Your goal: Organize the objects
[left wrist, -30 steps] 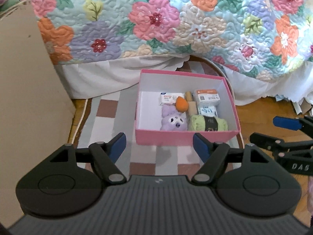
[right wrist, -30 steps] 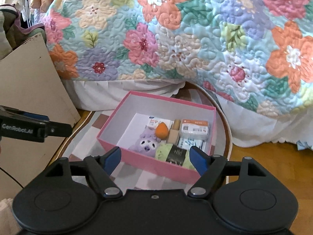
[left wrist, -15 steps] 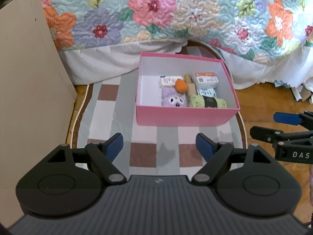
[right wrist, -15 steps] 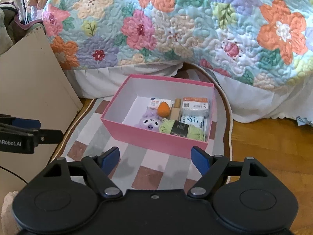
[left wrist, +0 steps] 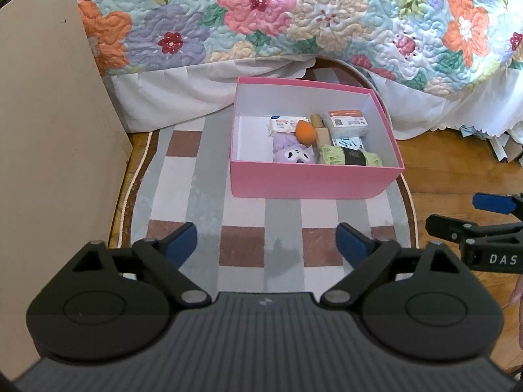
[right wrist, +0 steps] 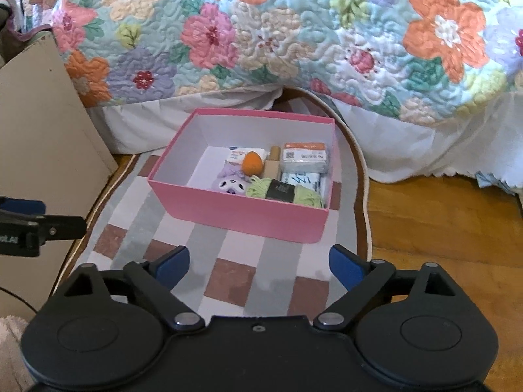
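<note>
A pink box (left wrist: pixel 313 179) (right wrist: pixel 242 215) stands on a checked rug. Inside lie a purple plush toy (left wrist: pixel 294 153) (right wrist: pixel 230 181), an orange sponge egg (left wrist: pixel 306 130) (right wrist: pixel 252 162), green yarn (left wrist: pixel 349 156) (right wrist: pixel 284 191), a small wooden roller (left wrist: pixel 318 127) and white packets (left wrist: pixel 348 122) (right wrist: pixel 304 160). My left gripper (left wrist: pixel 266 245) hangs over the rug, short of the box, its jaws opening with nothing between them. My right gripper (right wrist: pixel 260 263) hovers likewise in front of the box, jaws opening and empty. It also shows at the right edge of the left wrist view (left wrist: pixel 483 225).
A bed with a floral quilt (left wrist: pixel 294 16) and a white skirt stands behind the box. A tall beige cardboard panel (left wrist: pixel 49 163) leans on the left. Wooden floor (right wrist: pixel 441 228) lies to the right of the rug (left wrist: pixel 196 202), with paper scraps (left wrist: pixel 500 143) by the bed skirt.
Both grippers have drawn back from the pink box, which now looks smaller and farther. Both pairs of jaws have spread wider.
</note>
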Available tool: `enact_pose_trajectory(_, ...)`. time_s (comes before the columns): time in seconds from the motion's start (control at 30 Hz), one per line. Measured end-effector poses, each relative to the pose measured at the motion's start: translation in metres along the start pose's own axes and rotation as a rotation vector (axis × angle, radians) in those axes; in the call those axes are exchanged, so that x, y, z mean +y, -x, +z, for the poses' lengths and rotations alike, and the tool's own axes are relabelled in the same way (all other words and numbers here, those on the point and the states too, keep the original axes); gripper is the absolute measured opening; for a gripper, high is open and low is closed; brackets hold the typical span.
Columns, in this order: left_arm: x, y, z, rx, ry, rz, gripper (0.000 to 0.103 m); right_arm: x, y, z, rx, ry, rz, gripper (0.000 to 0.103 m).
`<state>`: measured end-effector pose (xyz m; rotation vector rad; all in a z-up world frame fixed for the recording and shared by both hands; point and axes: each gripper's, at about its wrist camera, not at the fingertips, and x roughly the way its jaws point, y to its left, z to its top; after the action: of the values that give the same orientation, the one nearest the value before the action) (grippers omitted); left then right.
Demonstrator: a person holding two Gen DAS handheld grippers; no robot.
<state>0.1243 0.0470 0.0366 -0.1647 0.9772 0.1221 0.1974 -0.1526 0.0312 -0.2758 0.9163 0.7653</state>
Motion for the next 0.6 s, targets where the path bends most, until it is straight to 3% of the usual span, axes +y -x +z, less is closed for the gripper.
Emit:
enact_pose_trajectory(0.27, -0.001, 0.002, -0.009, 0.004, -0.013, 0.027, 0.101, 0.003, -0.003, -0.008, 0.051, 0.002, -0.003, 0.102)
enact_pose_trajectory(0.6, -0.004, 0.007, -0.016, -0.001, -0.003, 0.038, 0.101, 0.001, -0.001, -0.013, 0.090, -0.025, 0.016, 0.103)
